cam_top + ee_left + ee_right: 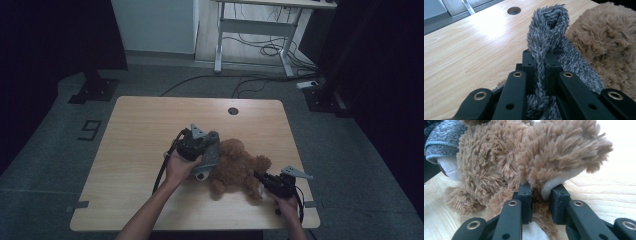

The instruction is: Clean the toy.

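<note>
Your left gripper has its fingers clamped on a fold of the grey scarf; your right gripper pinches the brown teddy bear by a leg on the tabletop — soft, light plush, best gripped by thick folds

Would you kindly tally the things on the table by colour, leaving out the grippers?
Brown: 1, the plush bear
Grey: 1, the fuzzy garment
Total: 2
</note>
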{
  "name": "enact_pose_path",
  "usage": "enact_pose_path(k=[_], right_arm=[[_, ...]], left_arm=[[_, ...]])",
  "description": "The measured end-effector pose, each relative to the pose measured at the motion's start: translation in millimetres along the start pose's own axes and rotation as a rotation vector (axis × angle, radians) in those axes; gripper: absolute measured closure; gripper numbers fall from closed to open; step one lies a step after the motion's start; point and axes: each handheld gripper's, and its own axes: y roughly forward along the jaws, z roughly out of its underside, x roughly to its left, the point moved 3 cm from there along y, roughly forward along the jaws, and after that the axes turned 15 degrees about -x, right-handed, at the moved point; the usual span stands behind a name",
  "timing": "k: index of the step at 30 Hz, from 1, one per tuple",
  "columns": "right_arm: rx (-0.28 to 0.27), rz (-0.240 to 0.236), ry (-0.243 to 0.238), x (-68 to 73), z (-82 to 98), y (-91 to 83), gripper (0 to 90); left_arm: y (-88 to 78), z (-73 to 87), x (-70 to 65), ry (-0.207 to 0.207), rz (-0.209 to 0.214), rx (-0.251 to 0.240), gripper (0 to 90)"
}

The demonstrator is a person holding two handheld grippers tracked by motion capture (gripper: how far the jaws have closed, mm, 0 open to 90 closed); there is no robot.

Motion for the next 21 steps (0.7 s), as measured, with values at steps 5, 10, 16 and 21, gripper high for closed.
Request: enact_pose_path(k=[5, 10, 16, 21], right_arm=[[0.002, -0.001, 0.0, -0.2, -0.1, -0.1, 73.8], [0.003, -0.001, -0.003, -0.4, -0.1, -0.3, 73.8], [0.004, -0.001, -0.003, -0.4, -0.1, -0.5, 73.8], [0.004, -0.001, -0.001, -0.4, 0.0, -0.3, 73.8]], left_arm=[[1.5, -1.0, 0.6, -0.005, -0.002, 0.001, 81.7], [3.7, -4.0, 0.0, 0.002, -0.006, 0.004, 81.7], [5.9, -4.9, 0.7, -0.001, -0.009, 0.007, 81.6], [8.1, -6.4, 0.4, 0.004, -0.015, 0.009, 81.6]])
